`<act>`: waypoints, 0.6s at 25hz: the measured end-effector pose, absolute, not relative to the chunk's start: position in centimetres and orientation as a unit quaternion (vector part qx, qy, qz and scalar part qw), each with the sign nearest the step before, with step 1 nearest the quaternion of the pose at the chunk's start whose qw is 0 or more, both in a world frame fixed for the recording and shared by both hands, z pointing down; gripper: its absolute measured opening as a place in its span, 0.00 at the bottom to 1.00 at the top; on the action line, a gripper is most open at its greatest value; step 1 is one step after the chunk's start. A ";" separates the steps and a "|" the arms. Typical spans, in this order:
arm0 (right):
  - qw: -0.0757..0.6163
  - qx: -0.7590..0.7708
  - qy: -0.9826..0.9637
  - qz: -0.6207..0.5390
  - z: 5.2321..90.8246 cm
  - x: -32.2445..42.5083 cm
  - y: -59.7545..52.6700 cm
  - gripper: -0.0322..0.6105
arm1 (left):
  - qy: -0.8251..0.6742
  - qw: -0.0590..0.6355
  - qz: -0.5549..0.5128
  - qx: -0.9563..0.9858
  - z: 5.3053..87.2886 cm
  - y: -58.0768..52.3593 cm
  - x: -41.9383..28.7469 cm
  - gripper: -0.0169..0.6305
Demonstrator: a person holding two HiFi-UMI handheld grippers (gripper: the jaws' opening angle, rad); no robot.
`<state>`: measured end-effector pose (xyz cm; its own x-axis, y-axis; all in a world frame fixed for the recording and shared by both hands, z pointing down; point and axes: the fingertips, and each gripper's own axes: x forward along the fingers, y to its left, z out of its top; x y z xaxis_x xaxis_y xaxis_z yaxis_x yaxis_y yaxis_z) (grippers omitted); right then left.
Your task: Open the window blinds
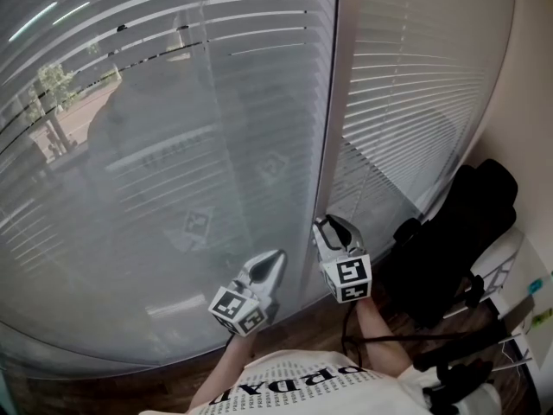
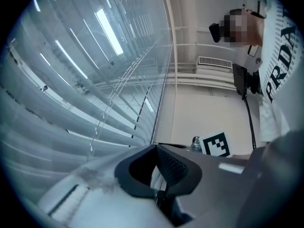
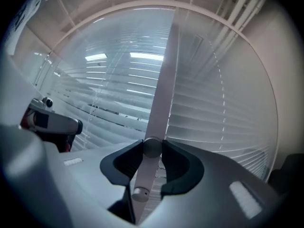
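glass wall by a corner: the blinds [image 1: 406, 76] lie slanted, mostly shut. right claw [image 3: 152, 145] grasps the knob [image 3: 152, 148] on the mullion [image 3: 164, 80]; left claw [image 2: 155, 148] is clenched, empty. the turning seems barely begun.

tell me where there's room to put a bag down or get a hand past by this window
Free: the wood floor strip between the window's foot and the person, around the left gripper. Crowded: the right corner, filled by the black chair, and the frame post, where the right gripper is shut on the knob.
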<state>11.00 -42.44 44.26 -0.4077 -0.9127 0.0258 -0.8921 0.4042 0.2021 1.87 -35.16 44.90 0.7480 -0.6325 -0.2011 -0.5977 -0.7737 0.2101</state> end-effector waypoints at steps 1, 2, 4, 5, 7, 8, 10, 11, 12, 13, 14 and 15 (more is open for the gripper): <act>0.057 0.541 -0.836 -0.070 44.3 11.1 -42.5 0.26 | -0.330 0.066 -0.131 0.933 44.9 -35.2 1.9 0.02; 0.051 0.541 -0.837 -0.064 44.3 11.1 -42.5 0.26 | -0.330 0.066 -0.132 0.933 44.9 -35.2 1.9 0.02; 0.040 0.541 -0.839 -0.050 44.3 11.3 -42.6 0.26 | -0.329 0.066 -0.132 0.933 44.9 -35.3 2.0 0.02; 0.034 0.541 -0.839 -0.043 44.3 11.3 -42.6 0.26 | -0.329 0.066 -0.131 0.933 44.9 -35.3 2.0 0.02; 0.023 0.540 -0.841 -0.029 44.3 11.3 -42.6 0.26 | -0.329 0.065 -0.132 0.933 44.8 -35.3 2.0 0.02; 0.016 0.539 -0.842 -0.021 44.3 11.3 -42.6 0.26 | -0.329 0.065 -0.131 0.933 44.8 -35.3 2.0 0.02; 0.000 0.538 -0.843 0.001 44.4 11.4 -42.7 0.26 | -0.329 0.064 -0.131 0.933 44.8 -35.3 2.0 0.02; -0.007 0.537 -0.843 0.010 44.4 11.4 -42.7 0.26 | -0.328 0.064 -0.132 0.933 44.8 -35.3 2.1 0.02; -0.011 0.537 -0.843 0.016 44.3 11.4 -42.7 0.26 | -0.328 0.064 -0.132 0.933 44.8 -35.3 2.1 0.02; -0.012 0.538 -0.843 0.017 44.3 11.4 -42.7 0.26 | -0.327 0.063 -0.132 0.933 44.7 -35.3 2.2 0.02; -0.011 0.538 -0.843 0.016 44.3 11.4 -42.7 0.26 | -0.327 0.064 -0.133 0.933 44.7 -35.2 2.2 0.02; -0.008 0.540 -0.842 0.012 44.4 11.4 -42.7 0.26 | -0.327 0.064 -0.134 0.933 44.7 -35.2 2.3 0.02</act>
